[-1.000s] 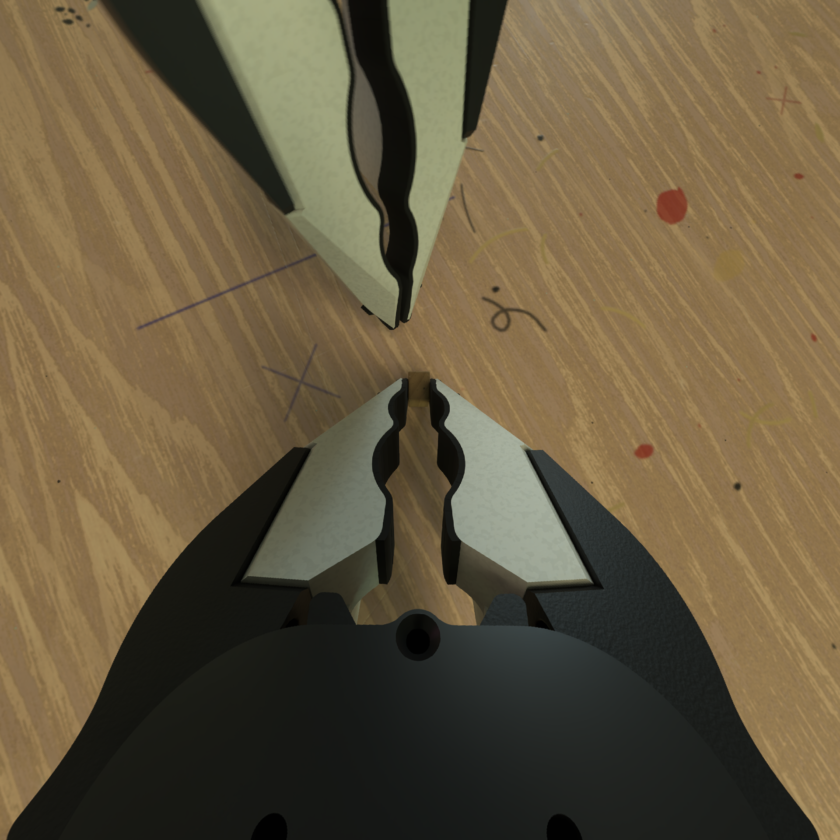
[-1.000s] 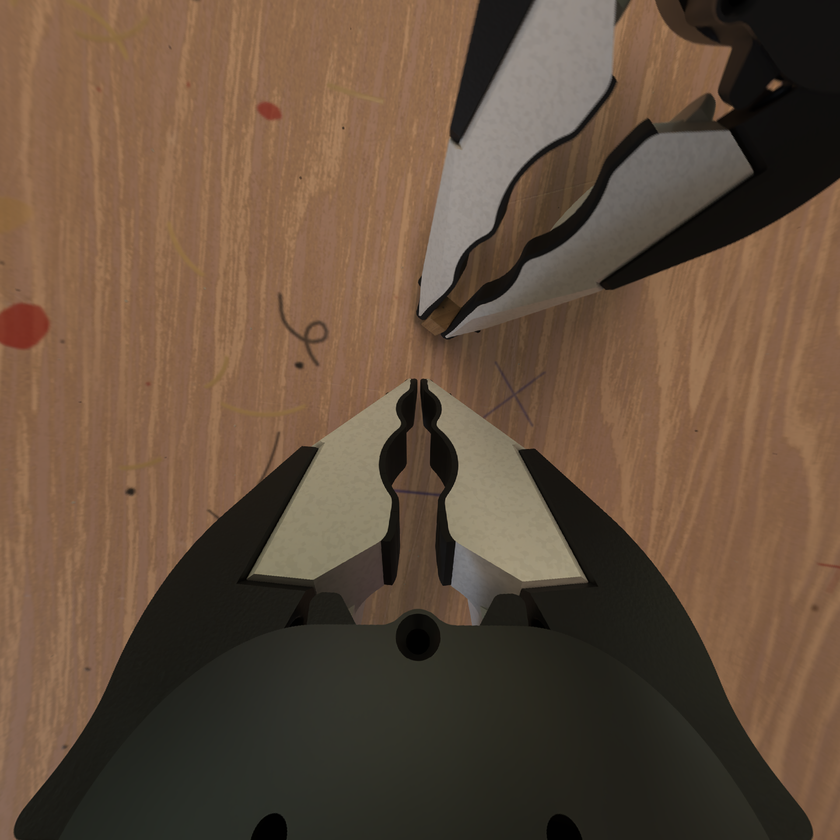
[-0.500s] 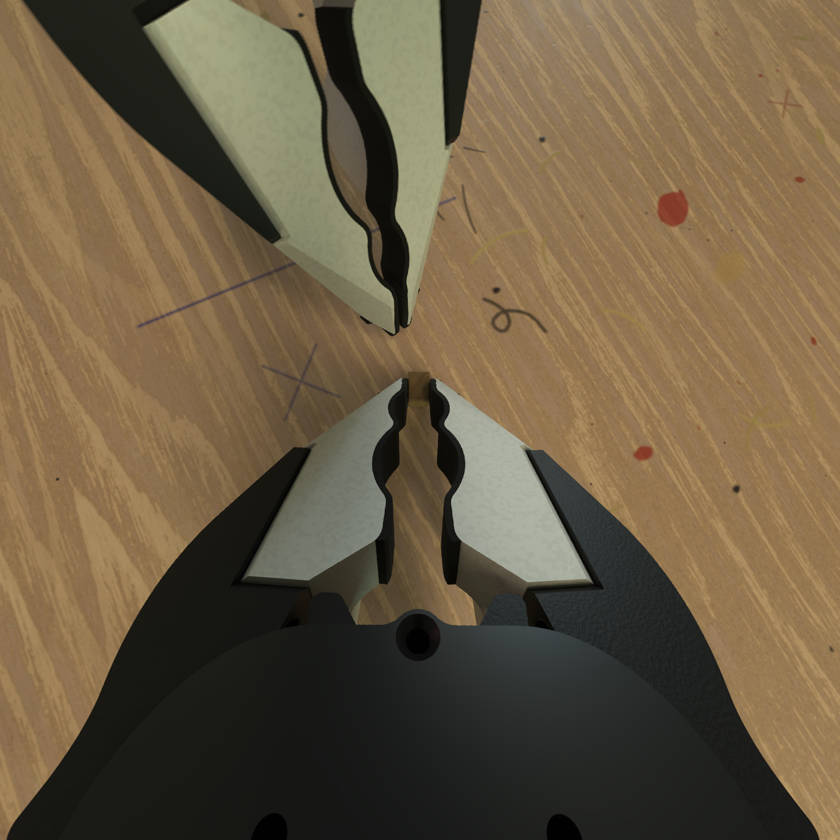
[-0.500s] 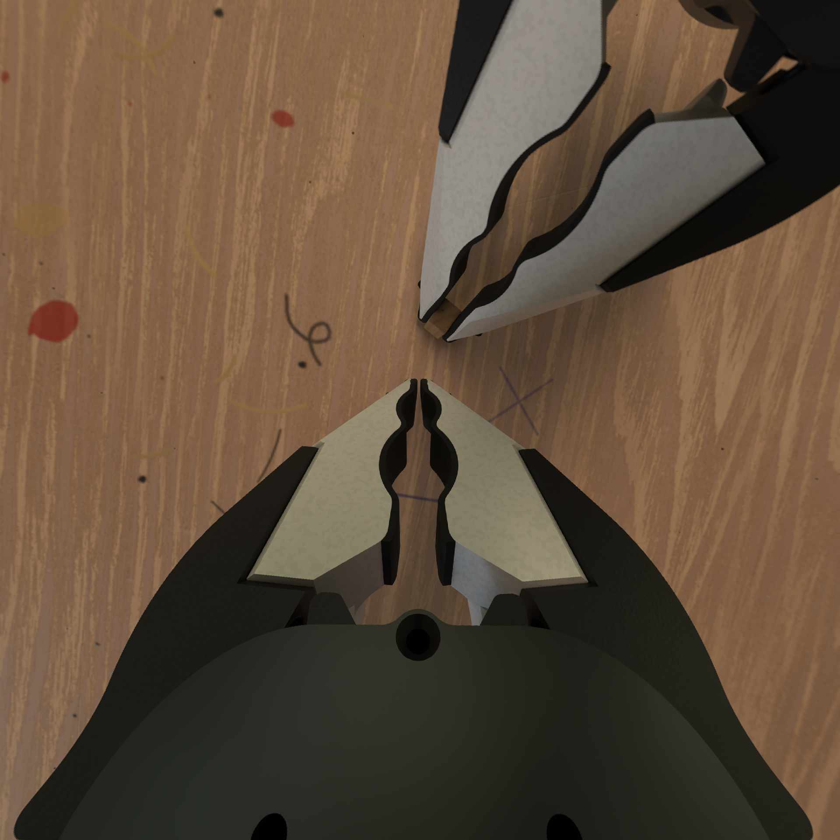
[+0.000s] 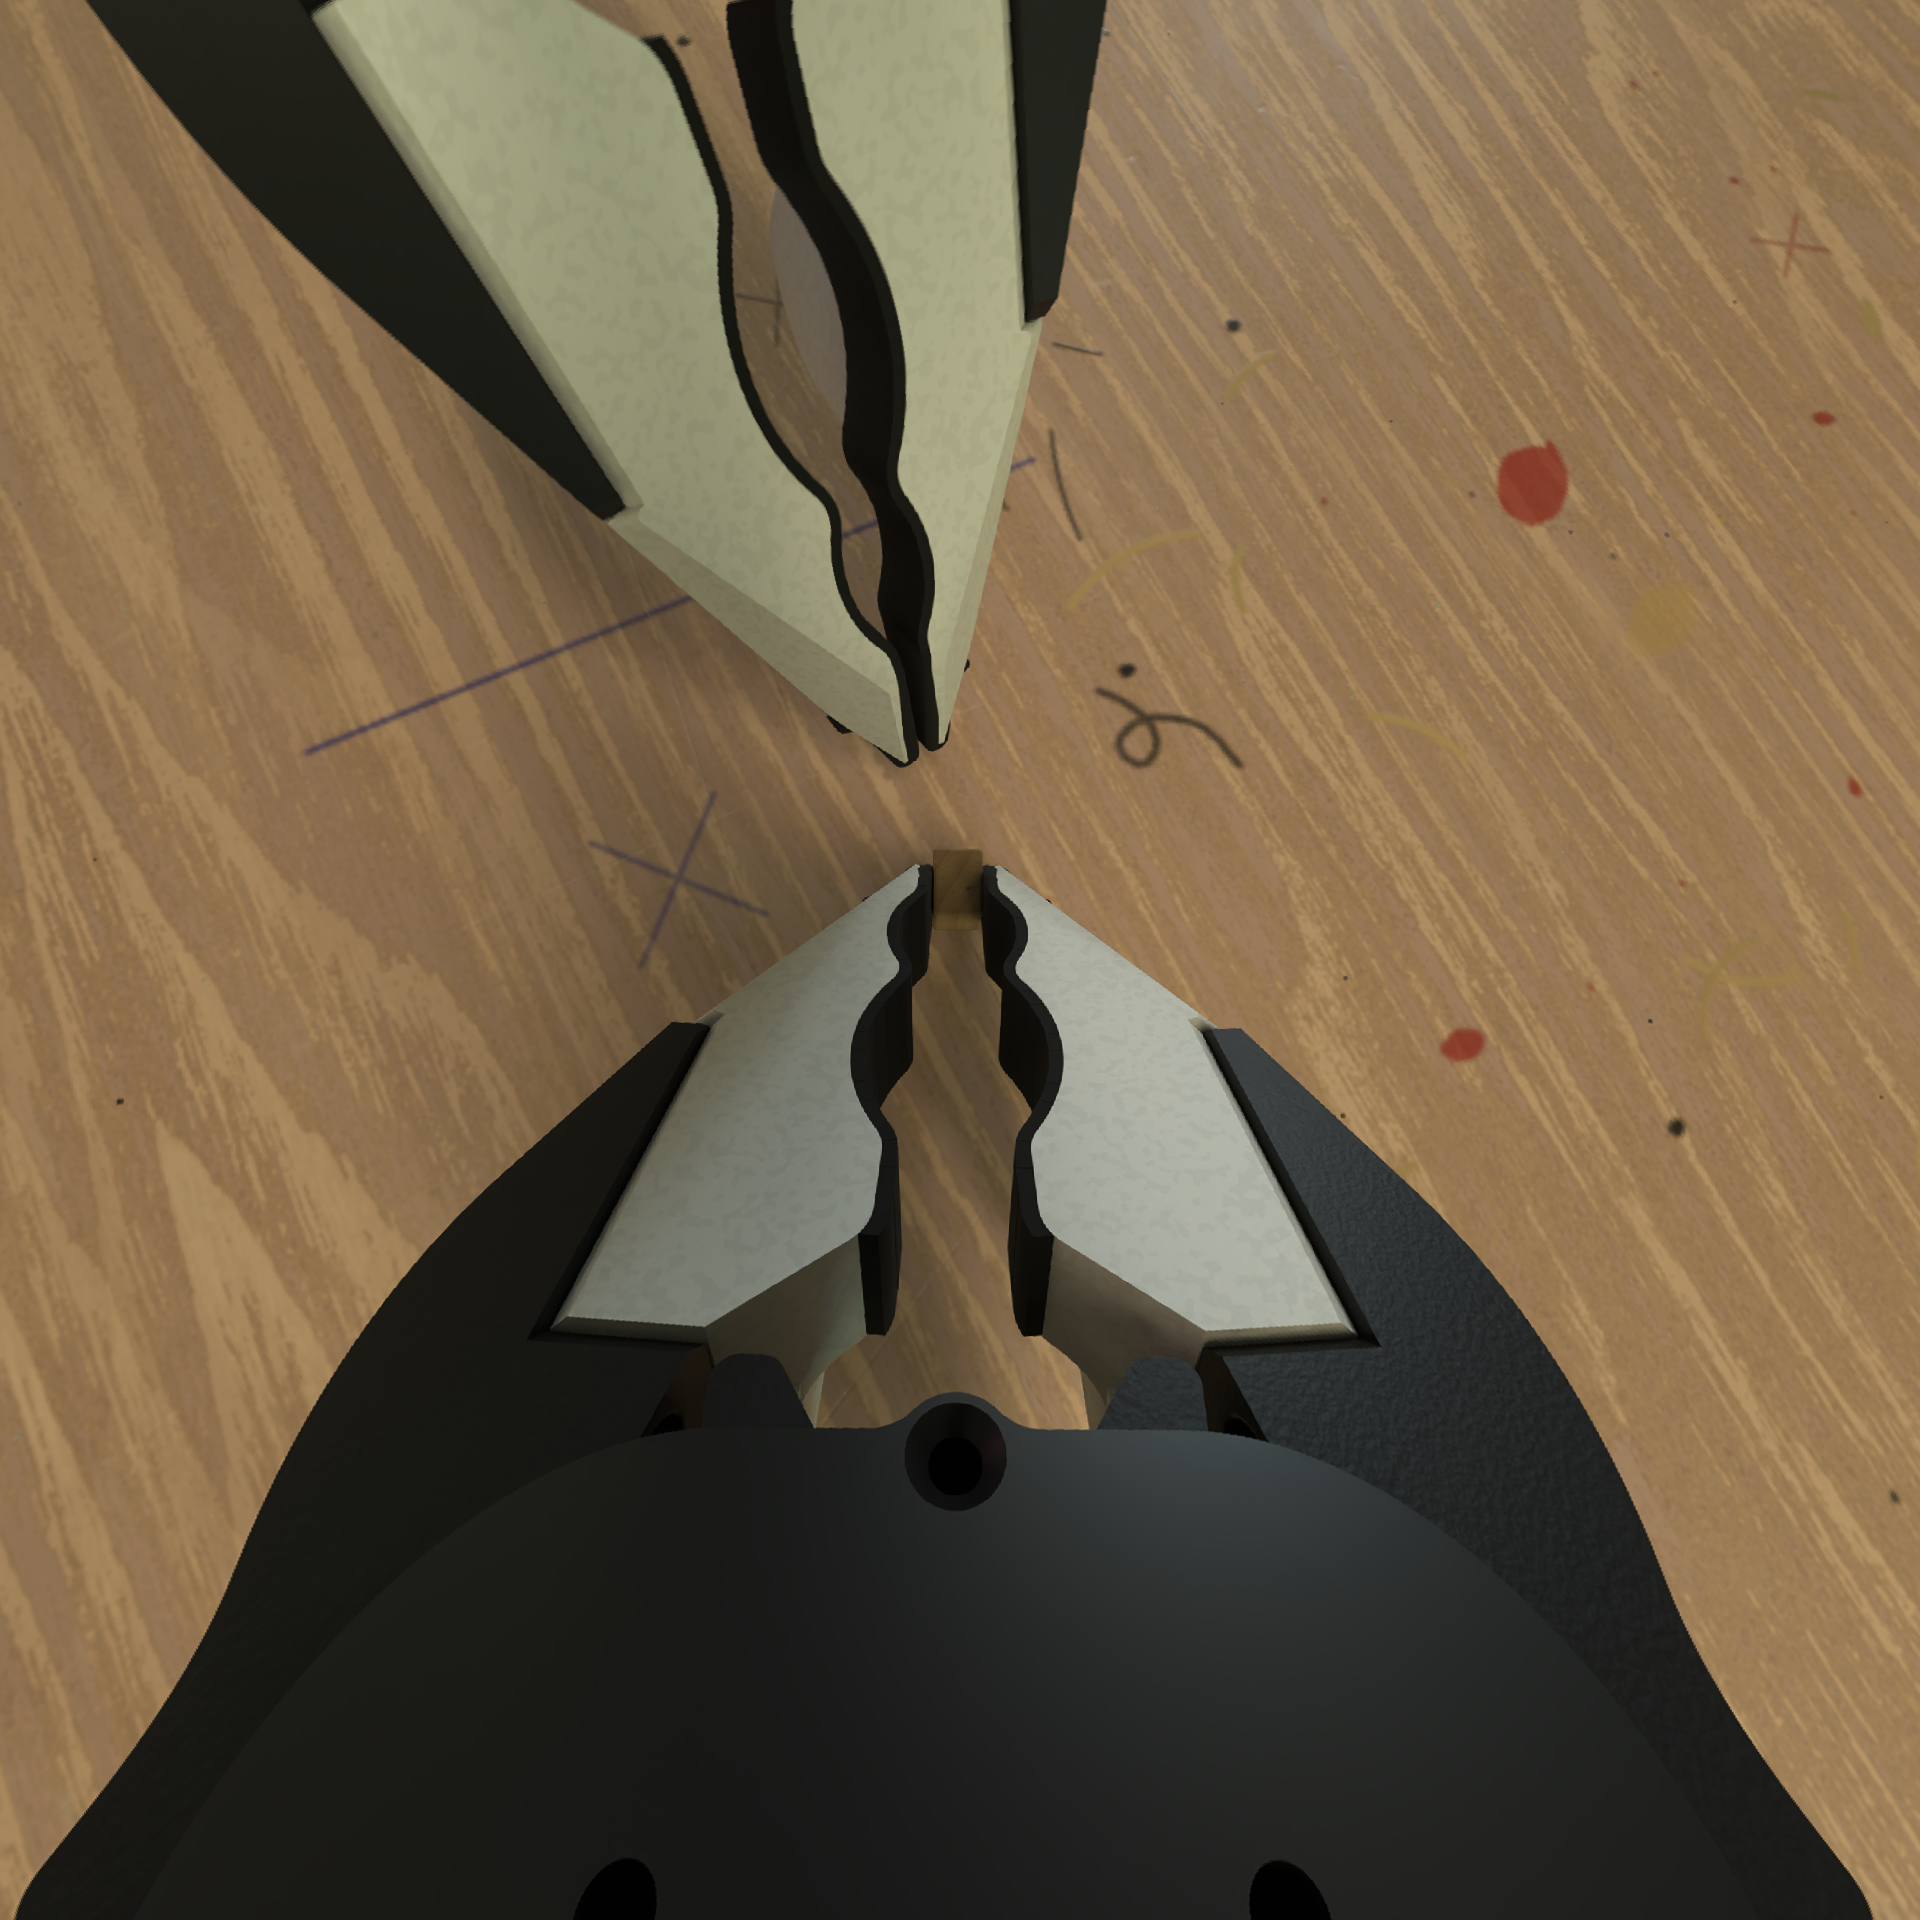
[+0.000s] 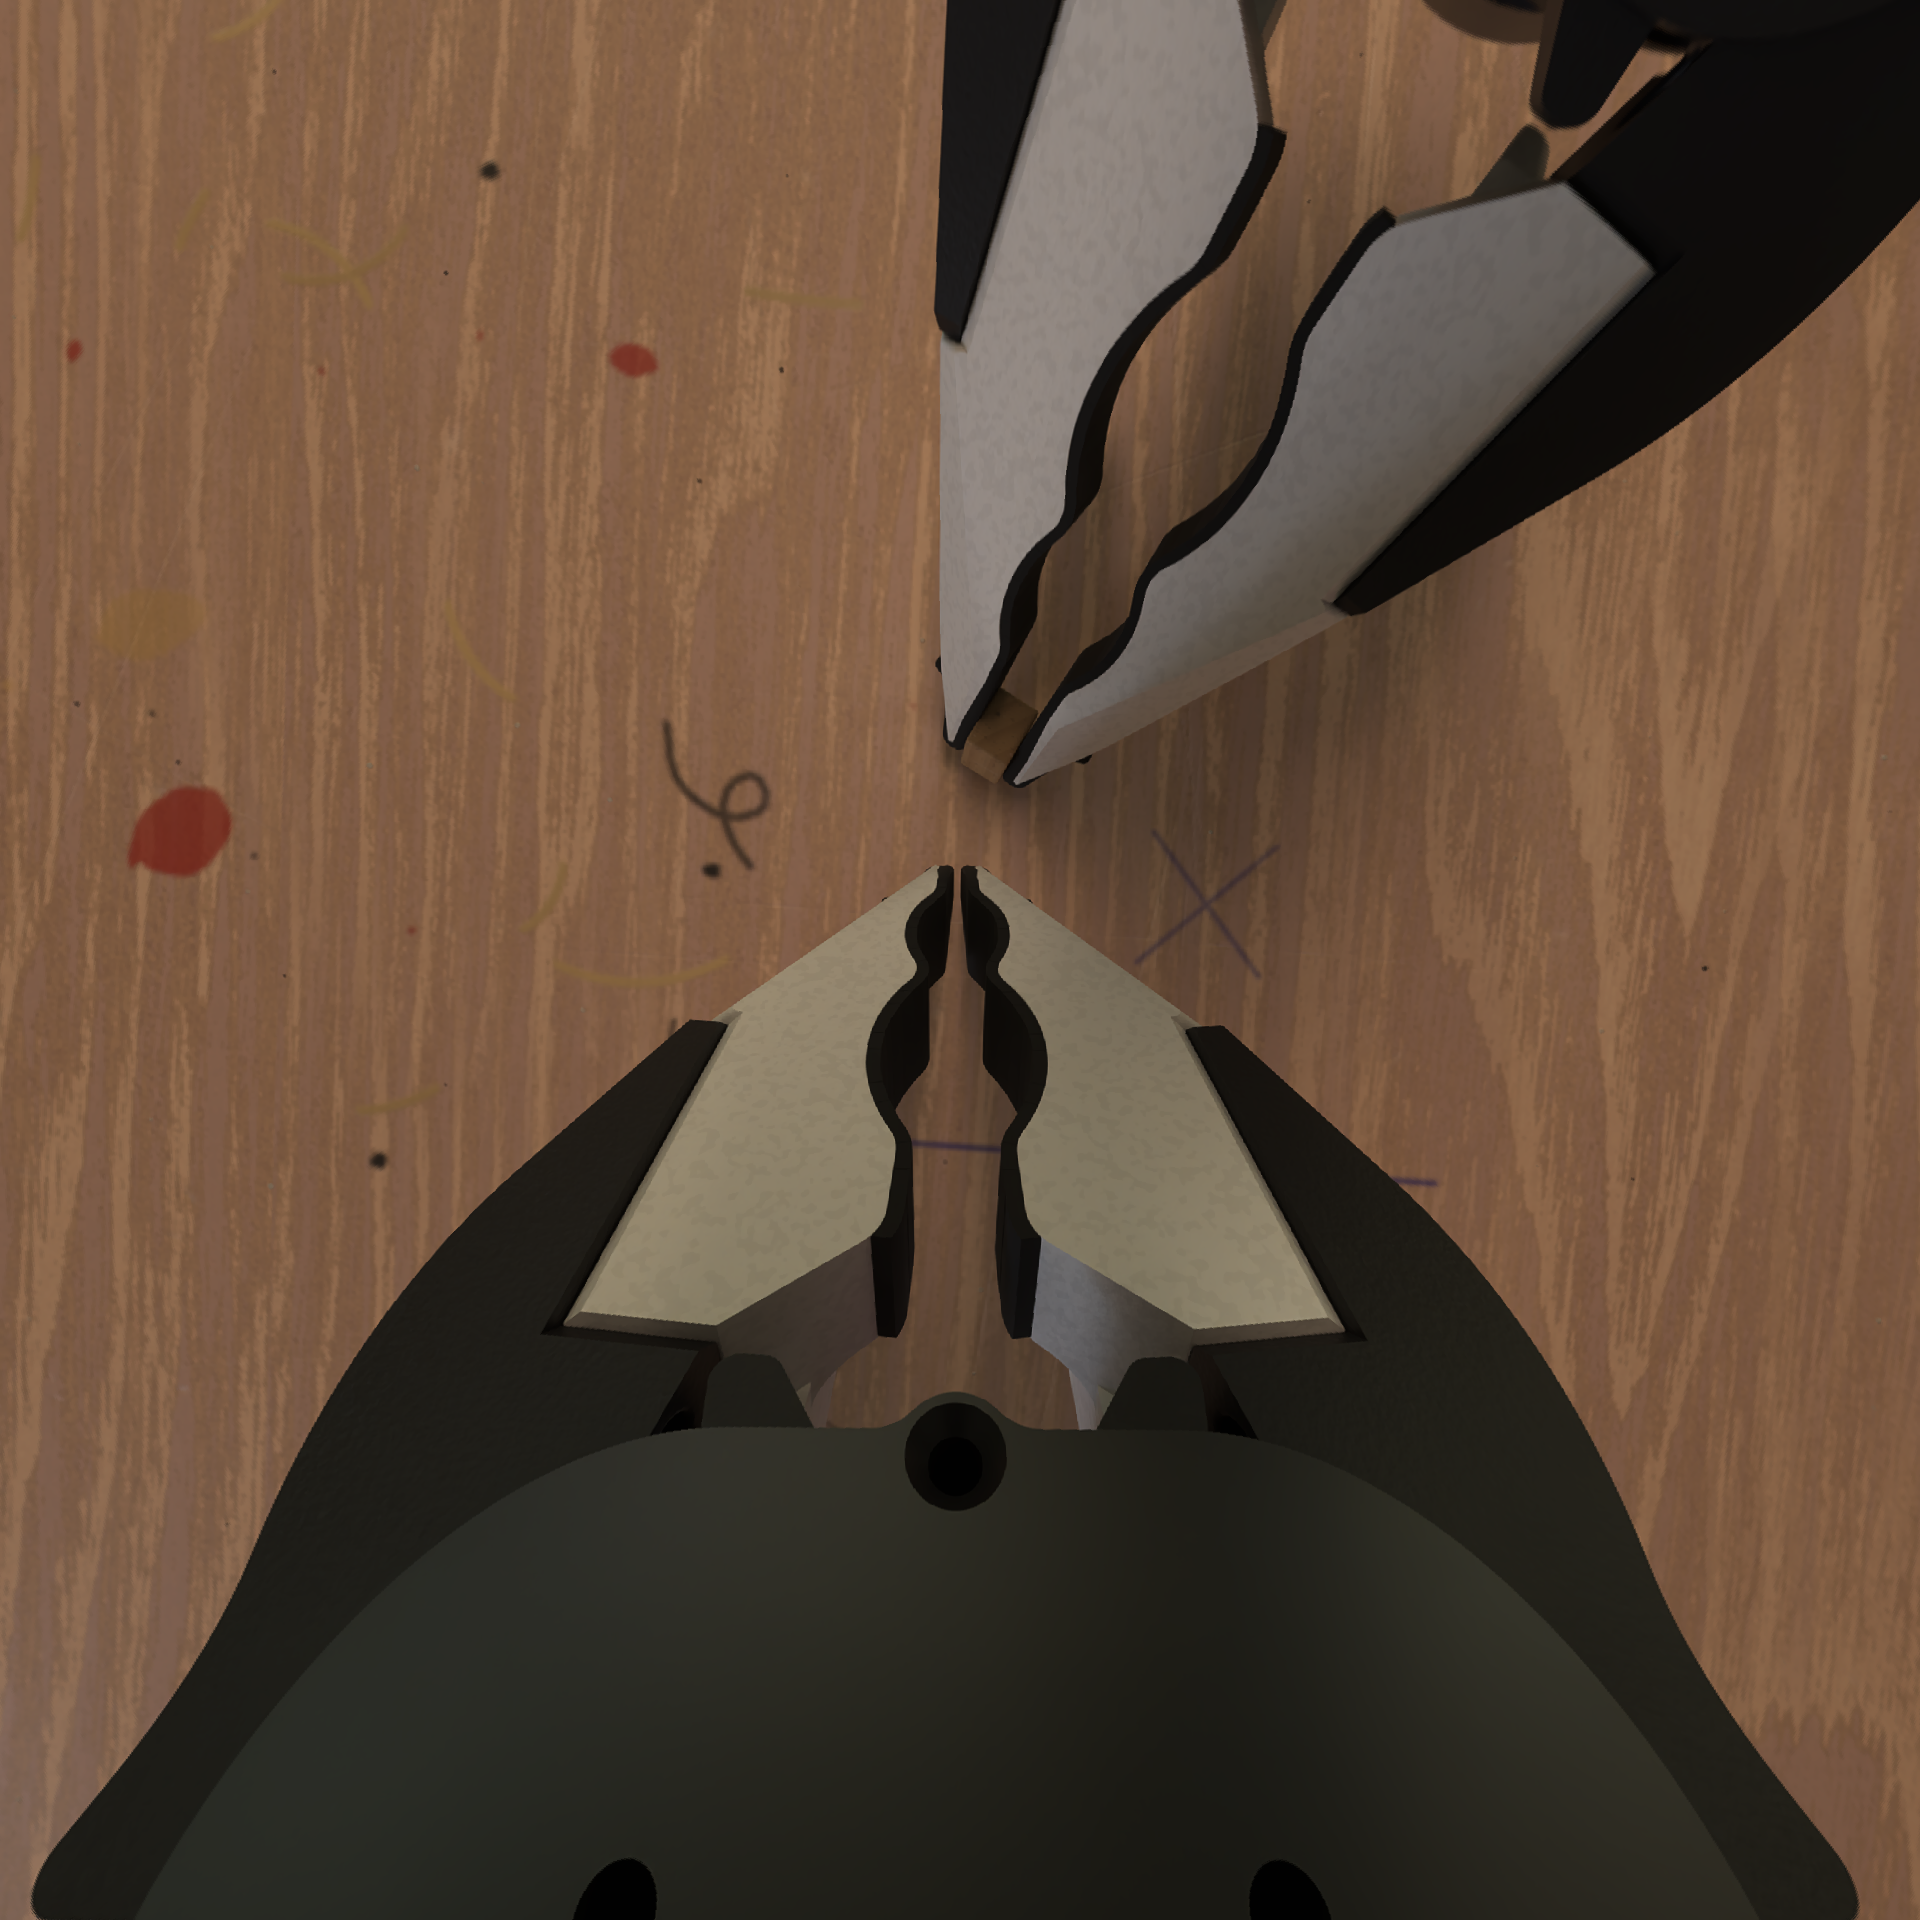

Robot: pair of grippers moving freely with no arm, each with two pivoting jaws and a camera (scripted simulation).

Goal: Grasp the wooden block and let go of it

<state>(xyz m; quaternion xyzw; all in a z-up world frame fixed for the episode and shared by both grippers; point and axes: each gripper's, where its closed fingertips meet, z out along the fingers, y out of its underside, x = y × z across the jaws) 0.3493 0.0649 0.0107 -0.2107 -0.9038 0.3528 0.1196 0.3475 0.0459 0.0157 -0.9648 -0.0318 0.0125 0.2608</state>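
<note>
A small wooden block (image 5: 957, 883) sits between the tips of my left gripper (image 5: 957, 896), which is shut on it just above the wooden table. In the right wrist view the same block (image 6: 1000, 736) shows pinched between the left gripper's tips (image 6: 995, 750). My right gripper (image 6: 956, 881) is shut and empty, its tips a short way from the block. It also shows in the left wrist view (image 5: 920, 746), pointing down toward the block from the far side.
The wooden table (image 5: 1455, 935) bears red paint spots (image 5: 1530, 483), a black scribble (image 5: 1164, 727) and thin pencil crosses (image 5: 675, 883). Nothing else stands on it within view.
The right gripper has shifted slightly in the left wrist view, tilting and drawing a little nearer. The left gripper stays shut on the block in the same place.
</note>
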